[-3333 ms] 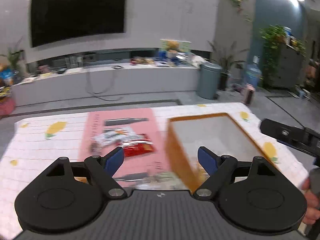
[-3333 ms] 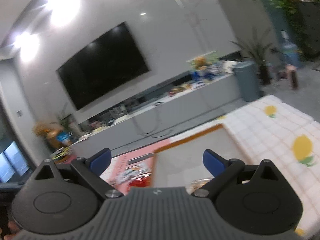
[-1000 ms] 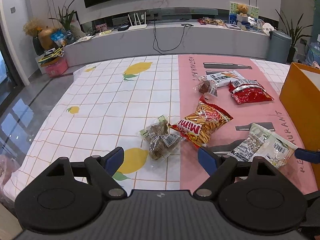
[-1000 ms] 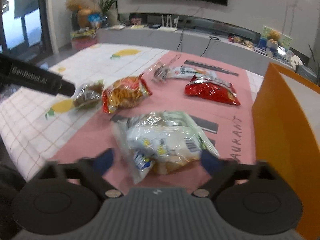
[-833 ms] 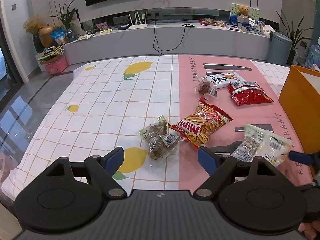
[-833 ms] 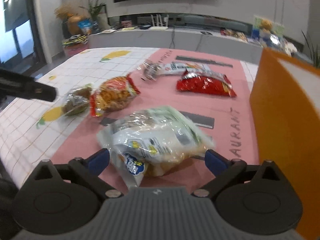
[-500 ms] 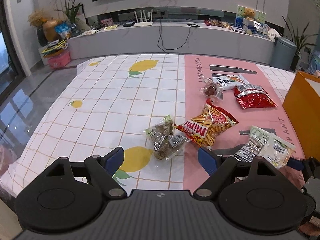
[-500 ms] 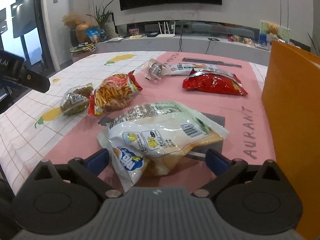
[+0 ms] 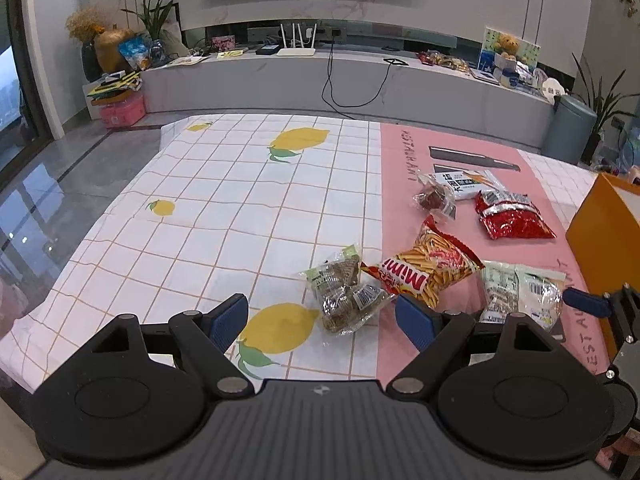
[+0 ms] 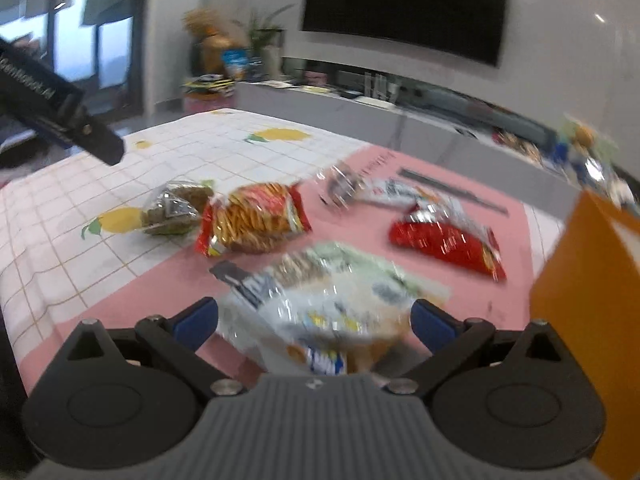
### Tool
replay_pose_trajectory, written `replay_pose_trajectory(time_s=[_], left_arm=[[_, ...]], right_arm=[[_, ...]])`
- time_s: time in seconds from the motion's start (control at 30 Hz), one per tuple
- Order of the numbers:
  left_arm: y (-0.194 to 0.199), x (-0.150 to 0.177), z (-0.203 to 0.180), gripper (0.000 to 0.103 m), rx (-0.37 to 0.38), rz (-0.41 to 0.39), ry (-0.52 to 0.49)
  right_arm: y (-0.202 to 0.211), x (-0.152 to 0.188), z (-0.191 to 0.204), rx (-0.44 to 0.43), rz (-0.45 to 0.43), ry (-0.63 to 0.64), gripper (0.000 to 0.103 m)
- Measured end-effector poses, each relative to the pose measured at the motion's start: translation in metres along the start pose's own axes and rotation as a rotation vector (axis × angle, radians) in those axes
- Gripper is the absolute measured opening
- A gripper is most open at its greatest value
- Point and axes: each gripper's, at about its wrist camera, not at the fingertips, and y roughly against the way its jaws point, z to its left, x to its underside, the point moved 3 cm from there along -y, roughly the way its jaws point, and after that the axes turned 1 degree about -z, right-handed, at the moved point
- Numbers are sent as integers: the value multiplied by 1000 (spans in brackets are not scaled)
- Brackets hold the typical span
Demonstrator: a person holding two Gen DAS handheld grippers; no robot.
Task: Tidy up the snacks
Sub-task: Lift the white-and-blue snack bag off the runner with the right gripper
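The right tool [image 10: 314,326] is held low over the pink part of the worktop [image 10: 120,304], its blue-padded fingers [image 10: 196,320] spread wide apart. A white and green snack bag [image 10: 328,300] lies between them; the right wrist view is blurred by motion, so it cannot be told whether either pad touches the bag. In the left wrist view the same bag [image 9: 520,294] is seen flat on the pink mat, with one finger of the right tool [image 9: 586,304] just beside its right edge.

The left tool [image 9: 322,318] is held above the near edge of the checked, lemon-printed cloth [image 9: 224,208], its fingers likewise set apart and empty. A clear packet of brown snacks [image 9: 344,296] lies just ahead of the gap between the fingers, on the seam between the checked cloth and the pink mat. A red "Mimi" bag of stick snacks [image 9: 424,270] is touching the packet on its right.

Farther back on the pink mat a red foil bag [image 9: 512,218] is placed, and beyond it a small clear-wrapped brown item [image 9: 434,198] beside a white packet [image 9: 464,182].

An orange box [image 9: 604,232] stands at the right edge of the worktop, near the red foil bag. In the right wrist view its orange wall [image 10: 584,280] is seen close beside the right finger.
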Motion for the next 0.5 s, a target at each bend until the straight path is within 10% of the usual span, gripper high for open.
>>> replay_pose_trajectory(time_s=[0.2,0.5], left_arm=[[-6,-2,6,98,-17,19,17],[-6,-5,14,98,14,32,79]], right_arm=[[-20,-12,5,9,51,17,100],[-13,-15,-2,204,42,-586,100]])
